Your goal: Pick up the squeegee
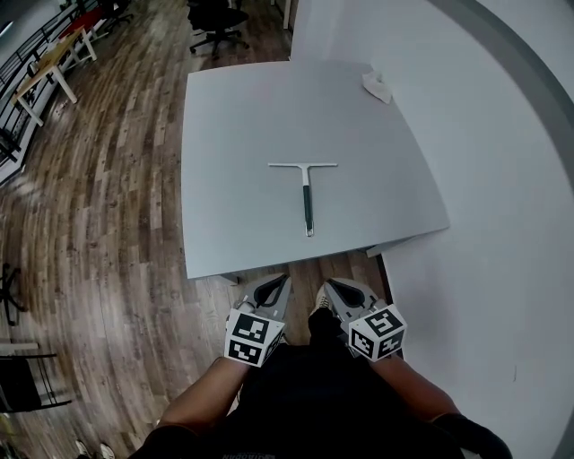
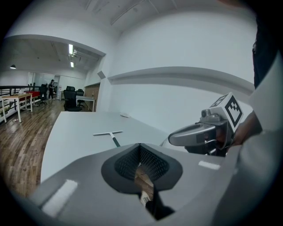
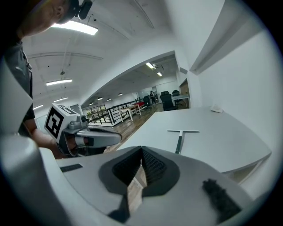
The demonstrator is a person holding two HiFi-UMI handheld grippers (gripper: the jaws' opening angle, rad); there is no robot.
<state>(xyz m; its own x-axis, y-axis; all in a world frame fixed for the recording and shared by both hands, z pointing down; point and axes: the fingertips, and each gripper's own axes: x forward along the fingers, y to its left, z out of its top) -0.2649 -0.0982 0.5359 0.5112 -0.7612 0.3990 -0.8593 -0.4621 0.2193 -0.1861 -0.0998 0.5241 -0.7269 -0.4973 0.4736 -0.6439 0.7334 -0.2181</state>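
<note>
The squeegee point(image 1: 306, 193) lies flat in the middle of the grey table point(image 1: 233, 125), its blade across the far end and its dark handle pointing toward me. It also shows small in the left gripper view as the squeegee point(image 2: 111, 134) and in the right gripper view as the squeegee point(image 3: 180, 138). My left gripper point(image 1: 282, 283) and right gripper point(image 1: 326, 286) hang side by side just short of the table's near edge, well apart from the squeegee. Both are shut with nothing between the jaws, as seen on the left gripper point(image 2: 139, 146) and the right gripper point(image 3: 141, 149).
A crumpled white cloth point(image 1: 378, 86) lies at the table's far right corner. A white curved wall point(image 1: 502, 179) runs close along the right side. Wooden floor point(image 1: 99, 224) spreads to the left, with office chairs point(image 1: 218, 25) and desks point(image 1: 52, 64) far off.
</note>
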